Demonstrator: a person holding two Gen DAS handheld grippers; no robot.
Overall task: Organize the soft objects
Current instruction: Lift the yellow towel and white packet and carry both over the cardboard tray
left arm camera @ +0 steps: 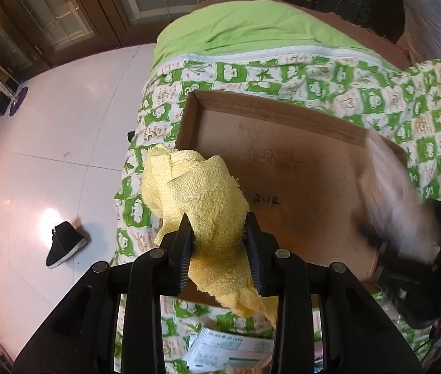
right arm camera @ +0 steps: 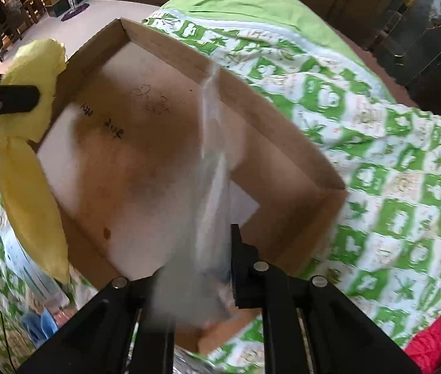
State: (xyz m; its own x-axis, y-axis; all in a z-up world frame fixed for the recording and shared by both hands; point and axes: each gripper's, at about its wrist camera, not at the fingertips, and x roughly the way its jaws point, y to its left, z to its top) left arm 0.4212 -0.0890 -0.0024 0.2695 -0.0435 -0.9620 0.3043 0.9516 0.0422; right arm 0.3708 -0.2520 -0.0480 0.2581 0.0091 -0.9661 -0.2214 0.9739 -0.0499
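A shallow open cardboard box (left arm camera: 267,106) (right arm camera: 170,46) lies on the bed. My left gripper (left arm camera: 219,218) is shut on a crumpled yellow towel (left arm camera: 201,187) and holds it over the box's near left corner. In the right wrist view the towel (right arm camera: 27,162) hangs at that left wall, with one left finger (right arm camera: 5,103) against it. My right gripper (right arm camera: 198,249) points down over the box's right part. A clear plastic packet (right arm camera: 212,143) (left arm camera: 388,180) stands blurred between its spread jaws. The pads do not seem to press on it.
The box rests on a green and white patterned quilt (left arm camera: 314,74). White packets (left arm camera: 220,352) lie on the quilt below my left gripper. A black shoe (left arm camera: 64,243) sits on the white tiled floor (left arm camera: 49,124) left of the bed. Something red (right arm camera: 429,339) lies at the right.
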